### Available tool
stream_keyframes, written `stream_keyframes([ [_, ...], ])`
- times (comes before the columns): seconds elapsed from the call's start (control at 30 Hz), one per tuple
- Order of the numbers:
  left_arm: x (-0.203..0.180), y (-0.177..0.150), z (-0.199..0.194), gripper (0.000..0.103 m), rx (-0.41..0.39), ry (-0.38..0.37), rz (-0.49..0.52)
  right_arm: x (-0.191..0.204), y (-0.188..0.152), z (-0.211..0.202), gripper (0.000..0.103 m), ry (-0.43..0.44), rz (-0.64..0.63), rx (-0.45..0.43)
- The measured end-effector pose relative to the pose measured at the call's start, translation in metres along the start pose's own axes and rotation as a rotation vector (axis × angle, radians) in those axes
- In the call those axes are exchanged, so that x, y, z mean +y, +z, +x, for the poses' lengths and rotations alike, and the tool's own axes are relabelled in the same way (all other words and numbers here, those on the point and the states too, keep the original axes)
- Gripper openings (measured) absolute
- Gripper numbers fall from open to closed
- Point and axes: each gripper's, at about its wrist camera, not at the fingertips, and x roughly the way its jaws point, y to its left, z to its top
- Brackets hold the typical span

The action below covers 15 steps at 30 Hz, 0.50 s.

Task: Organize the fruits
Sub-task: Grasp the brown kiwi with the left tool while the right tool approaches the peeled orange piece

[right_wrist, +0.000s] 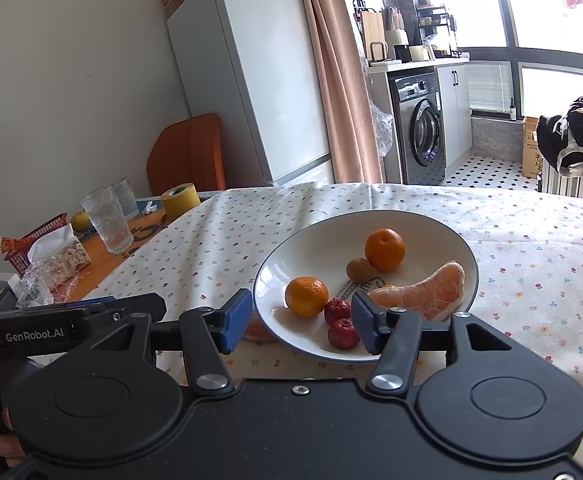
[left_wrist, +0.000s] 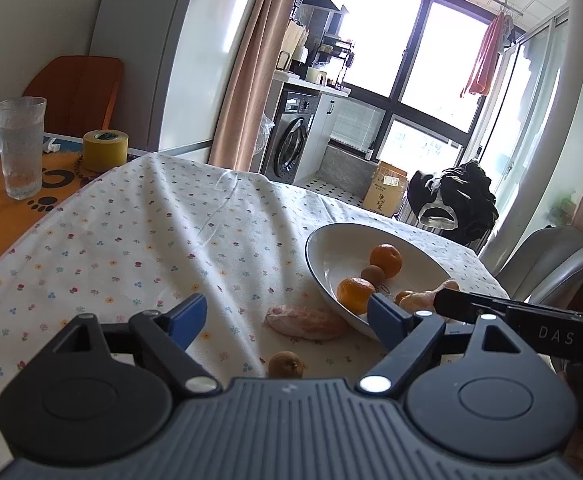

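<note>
The white plate (right_wrist: 467, 252) already holds most of the fruit: two tangerines (right_wrist: 306, 296), a pomelo segment (right_wrist: 423, 292), two small red fruits (right_wrist: 337, 310) and a brown longan (right_wrist: 359, 269). Left on the desk (left_wrist: 131, 240), near the plate's left rim, are another pomelo segment (left_wrist: 303, 322) and a longan (left_wrist: 285, 365). The left hand-held gripper (left_wrist: 287, 318) is spread wide above them; the right hand-held gripper (right_wrist: 297, 320) is wide and empty.

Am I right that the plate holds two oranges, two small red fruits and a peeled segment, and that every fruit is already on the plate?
Not quite. The plate does hold two oranges, two small red fruits and a peeled segment. But the left wrist view shows another peeled segment and a small brown fruit lying on the tablecloth beside the plate.
</note>
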Motion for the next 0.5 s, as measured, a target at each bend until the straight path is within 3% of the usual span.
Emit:
stream_keyframes([
  [0.1,0.002,-0.001,-0.004,0.087,0.004,0.0,-0.001,0.004,-0.001,-0.003,0.063,0.001,0.002,-0.005],
  [0.17,0.003,-0.002,-0.007,0.087,0.005,0.003,0.002,0.006,-0.002,-0.005,0.074,-0.001,0.003,-0.005],
  [0.23,0.006,-0.003,-0.01,0.088,0.002,0.003,0.007,0.008,-0.004,-0.008,0.096,-0.013,0.007,-0.01],
  [0.5,0.013,-0.01,-0.018,0.094,0.013,-0.009,0.016,0.01,-0.017,-0.012,0.103,-0.033,0.018,0.017],
])
